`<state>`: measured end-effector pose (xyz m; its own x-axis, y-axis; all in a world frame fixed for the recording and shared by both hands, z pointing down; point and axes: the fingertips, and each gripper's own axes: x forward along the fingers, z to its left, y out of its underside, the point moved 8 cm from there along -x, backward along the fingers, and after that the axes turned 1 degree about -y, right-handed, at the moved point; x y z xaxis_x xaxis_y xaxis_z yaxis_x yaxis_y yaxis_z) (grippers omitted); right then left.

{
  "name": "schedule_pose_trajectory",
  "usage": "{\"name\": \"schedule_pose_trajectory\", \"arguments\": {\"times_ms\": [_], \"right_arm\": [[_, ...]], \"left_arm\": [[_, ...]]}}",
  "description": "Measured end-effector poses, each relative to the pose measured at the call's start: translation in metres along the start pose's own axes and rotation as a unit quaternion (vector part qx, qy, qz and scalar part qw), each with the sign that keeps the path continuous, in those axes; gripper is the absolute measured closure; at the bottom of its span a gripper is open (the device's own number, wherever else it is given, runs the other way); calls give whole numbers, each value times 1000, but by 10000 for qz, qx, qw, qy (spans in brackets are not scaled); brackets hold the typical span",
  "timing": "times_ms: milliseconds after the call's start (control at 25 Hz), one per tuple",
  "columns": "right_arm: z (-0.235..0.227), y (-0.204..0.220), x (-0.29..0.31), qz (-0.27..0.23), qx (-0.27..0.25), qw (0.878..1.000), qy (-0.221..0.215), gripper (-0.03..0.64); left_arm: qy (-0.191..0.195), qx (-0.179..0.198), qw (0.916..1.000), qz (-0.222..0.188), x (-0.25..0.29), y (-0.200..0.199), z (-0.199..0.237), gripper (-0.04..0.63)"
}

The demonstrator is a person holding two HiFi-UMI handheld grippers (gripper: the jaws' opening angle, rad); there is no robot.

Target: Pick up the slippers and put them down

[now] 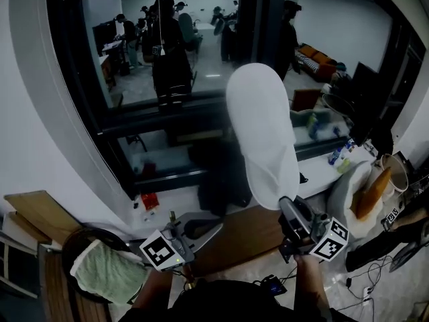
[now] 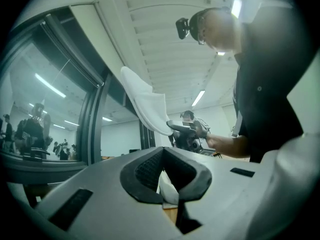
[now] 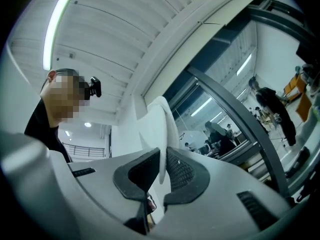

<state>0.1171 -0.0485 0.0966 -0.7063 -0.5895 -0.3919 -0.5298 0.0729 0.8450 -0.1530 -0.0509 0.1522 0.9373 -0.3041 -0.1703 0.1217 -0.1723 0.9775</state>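
A white slipper [image 1: 265,133] stands upright in the air in front of the window. My right gripper [image 1: 288,203] is shut on its lower edge. In the right gripper view the slipper [image 3: 160,129] rises from between the pinching pads of that gripper [image 3: 161,171]. The left gripper view shows the same slipper [image 2: 147,106] raised high. My left gripper [image 1: 204,227] hangs lower, to the left of the slipper and apart from it. Its jaws [image 2: 167,181] stand a little apart. A white sliver shows in the gap, and I cannot tell what it is.
A big dark-framed window [image 1: 167,113] fills the wall ahead, with a white ledge below it. A wooden board [image 1: 248,237] lies under the grippers. A greenish cloth item [image 1: 100,267] rests on a round stool at lower left. Bottles [image 1: 338,154] and cables [image 1: 355,280] crowd the right.
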Motion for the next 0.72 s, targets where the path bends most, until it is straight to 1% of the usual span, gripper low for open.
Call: {"name": "schedule_pose_trajectory", "arguments": {"times_ms": [200, 440, 560, 720], "right_arm": [[-1, 3, 1, -146, 314, 9994, -92, 571], [-7, 16, -3, -64, 500, 9987, -65, 571], [-11, 27, -10, 1, 625, 9980, 42, 571], [-22, 49, -25, 114, 872, 9957, 286, 571]], "left_arm": [[-20, -189, 9997, 119, -2, 4, 0, 584], [-80, -403, 9987, 289, -5, 15, -5, 584], [-72, -573, 9977, 356, -6, 25, -10, 584], [-77, -907, 9941, 591, -8, 45, -15, 584]]}}
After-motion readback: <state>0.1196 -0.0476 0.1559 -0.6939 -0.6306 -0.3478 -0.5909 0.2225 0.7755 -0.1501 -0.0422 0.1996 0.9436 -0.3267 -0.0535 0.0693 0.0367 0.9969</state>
